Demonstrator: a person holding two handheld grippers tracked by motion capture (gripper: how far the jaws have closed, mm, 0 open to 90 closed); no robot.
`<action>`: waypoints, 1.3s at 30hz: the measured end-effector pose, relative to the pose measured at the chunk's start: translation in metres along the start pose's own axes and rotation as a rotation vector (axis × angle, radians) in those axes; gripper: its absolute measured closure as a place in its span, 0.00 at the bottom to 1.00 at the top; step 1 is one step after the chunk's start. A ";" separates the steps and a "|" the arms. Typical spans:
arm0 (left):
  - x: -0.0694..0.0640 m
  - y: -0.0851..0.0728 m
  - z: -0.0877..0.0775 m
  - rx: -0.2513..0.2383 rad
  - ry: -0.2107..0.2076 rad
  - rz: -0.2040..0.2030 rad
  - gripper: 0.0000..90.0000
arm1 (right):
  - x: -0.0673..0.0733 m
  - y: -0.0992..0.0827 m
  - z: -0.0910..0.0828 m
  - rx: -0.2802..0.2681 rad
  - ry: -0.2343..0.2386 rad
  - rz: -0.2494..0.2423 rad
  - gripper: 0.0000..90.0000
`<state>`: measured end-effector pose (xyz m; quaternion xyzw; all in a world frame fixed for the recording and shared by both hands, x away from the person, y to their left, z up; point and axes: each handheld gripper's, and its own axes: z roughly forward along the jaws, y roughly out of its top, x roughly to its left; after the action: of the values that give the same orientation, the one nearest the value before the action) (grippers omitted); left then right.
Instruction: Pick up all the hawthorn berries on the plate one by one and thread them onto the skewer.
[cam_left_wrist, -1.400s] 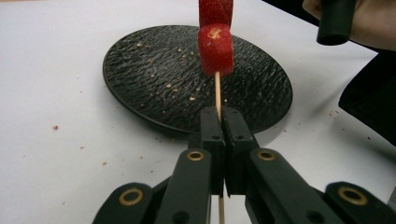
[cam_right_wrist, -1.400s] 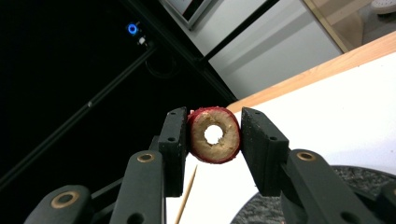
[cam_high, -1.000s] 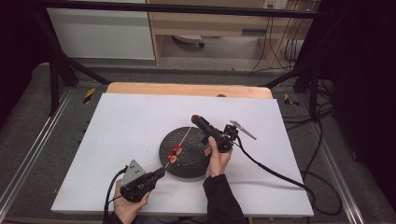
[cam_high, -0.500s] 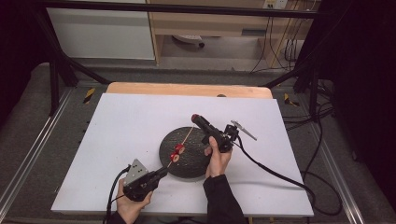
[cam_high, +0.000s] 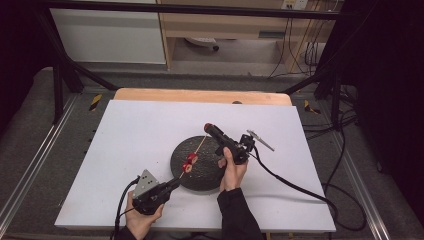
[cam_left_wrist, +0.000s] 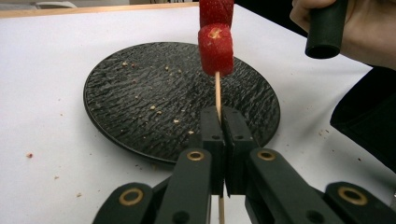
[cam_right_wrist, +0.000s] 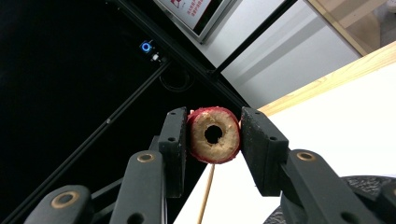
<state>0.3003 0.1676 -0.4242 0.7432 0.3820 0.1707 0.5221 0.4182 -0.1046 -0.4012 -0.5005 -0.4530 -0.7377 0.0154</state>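
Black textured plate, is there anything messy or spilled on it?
Yes: pale crumbs lie scattered over the round black textured plate, and a few specks dot the white table beside it. Nothing else looks spilled or damaged.

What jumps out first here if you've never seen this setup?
The skewer with red fruit pieces held over the black plate mid-table, its lower end clamped in the left gripper. Next, the right gripper pinches a red-skinned hollow fruit ring at the stick's far end.
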 end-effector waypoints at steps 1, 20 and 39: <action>-0.001 0.000 0.001 -0.003 0.003 -0.002 0.98 | 0.000 0.000 0.000 0.001 0.000 0.003 0.70; -0.010 0.009 0.014 -0.007 0.035 -0.039 0.98 | 0.000 -0.006 -0.001 0.004 0.003 0.036 0.70; -0.003 0.021 0.028 0.005 0.033 -0.033 0.98 | 0.000 -0.023 -0.004 0.103 -0.008 0.025 0.70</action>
<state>0.3249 0.1440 -0.4157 0.7352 0.4034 0.1734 0.5164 0.4049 -0.0938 -0.4166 -0.5075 -0.4841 -0.7111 0.0488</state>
